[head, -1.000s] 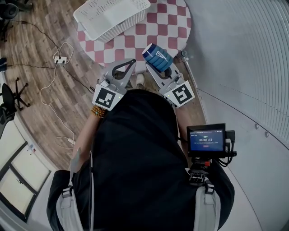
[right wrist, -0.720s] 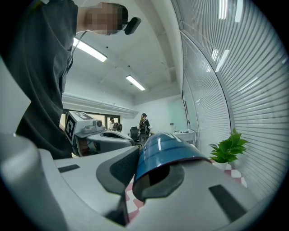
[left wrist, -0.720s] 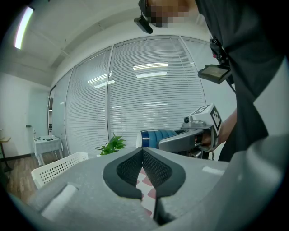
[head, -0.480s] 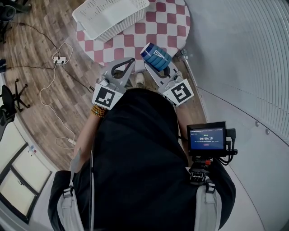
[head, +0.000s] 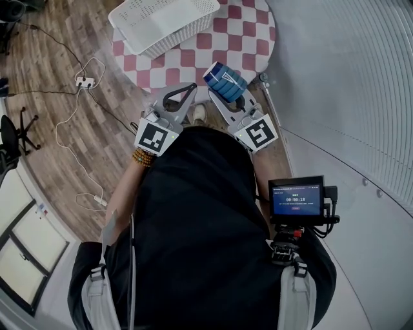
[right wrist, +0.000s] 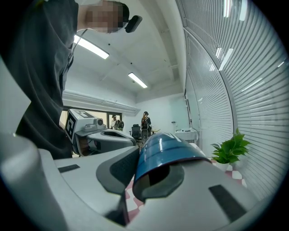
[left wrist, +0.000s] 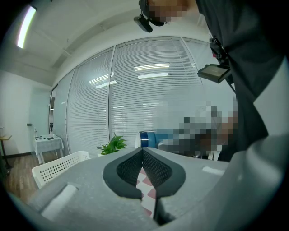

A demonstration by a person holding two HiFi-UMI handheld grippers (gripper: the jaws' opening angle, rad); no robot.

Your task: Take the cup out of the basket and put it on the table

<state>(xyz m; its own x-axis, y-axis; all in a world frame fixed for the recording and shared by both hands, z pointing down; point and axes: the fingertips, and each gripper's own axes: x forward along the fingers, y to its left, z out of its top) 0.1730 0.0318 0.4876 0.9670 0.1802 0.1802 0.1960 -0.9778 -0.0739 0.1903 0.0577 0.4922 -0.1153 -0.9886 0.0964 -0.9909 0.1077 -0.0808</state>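
Gripping the blue cup by its rim, the right gripper has one pad on the outside of the wall and the other at the mouth, jaws narrow and pressed on it. The cup is in the air, tipped on its side. In the head view it shows against the near edge of the round table with its red-and-white check cloth. It is well apart from the white basket, which sits on the far left part of the table.

Left gripper: level beside the right one, jaw tips meeting, nothing between them; check cloth shows below the pads.

Wood floor to the left, with a power strip and a loose white cable. A small screen is lit at the person's chest. A potted plant stands by the slatted blinds.
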